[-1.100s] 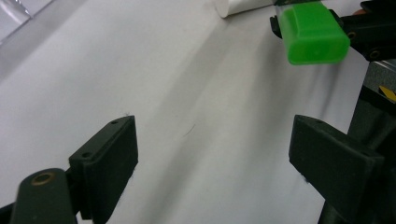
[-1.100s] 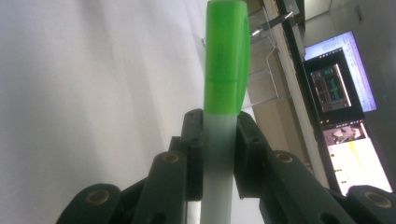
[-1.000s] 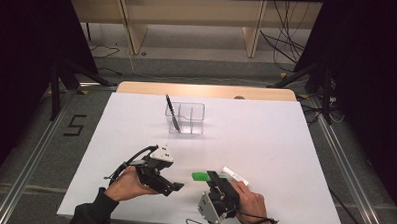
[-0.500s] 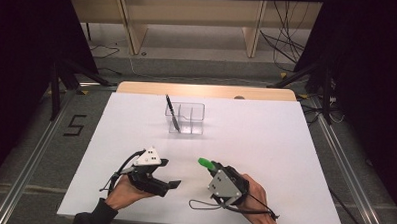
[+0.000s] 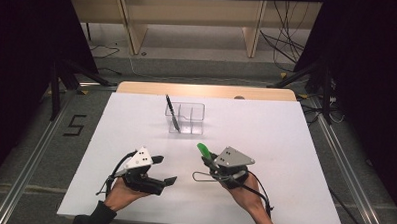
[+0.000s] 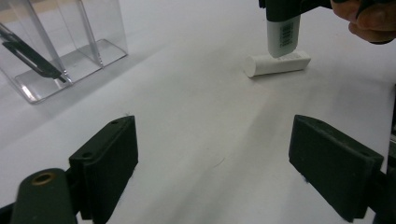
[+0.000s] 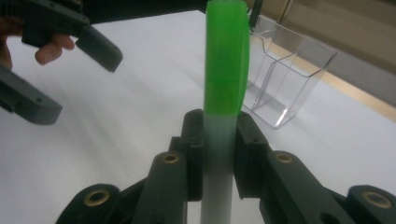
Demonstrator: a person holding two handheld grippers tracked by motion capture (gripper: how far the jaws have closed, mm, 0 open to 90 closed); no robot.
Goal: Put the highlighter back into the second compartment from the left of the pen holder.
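Green-capped, with a pale translucent barrel, the highlighter marker [image 7: 223, 93] is clamped between the two black jaws of my right gripper [image 7: 219, 154], the pads pressing on the barrel just below the cap and the cap sticking out past the tips. From above, the marker [image 5: 203, 150] points up and away from my right gripper [image 5: 210, 162] toward the far side of the white table top [image 5: 285, 140], raised off it. My left gripper [image 5: 167, 170] sits near the front edge to the left, well apart from the marker, its jaws wide apart with nothing between them and bare table showing between the pads [image 6: 105, 163]. In the left gripper view a short white cylinder [image 6: 276, 64] lies on its side on the table, right under the barcoded end of the held marker [image 6: 282, 35]. Farther back, near the middle of the table, stands a clear plastic divided organiser box [image 5: 191, 117], with a black pen [image 5: 172, 112] leaning upright in its left compartment.
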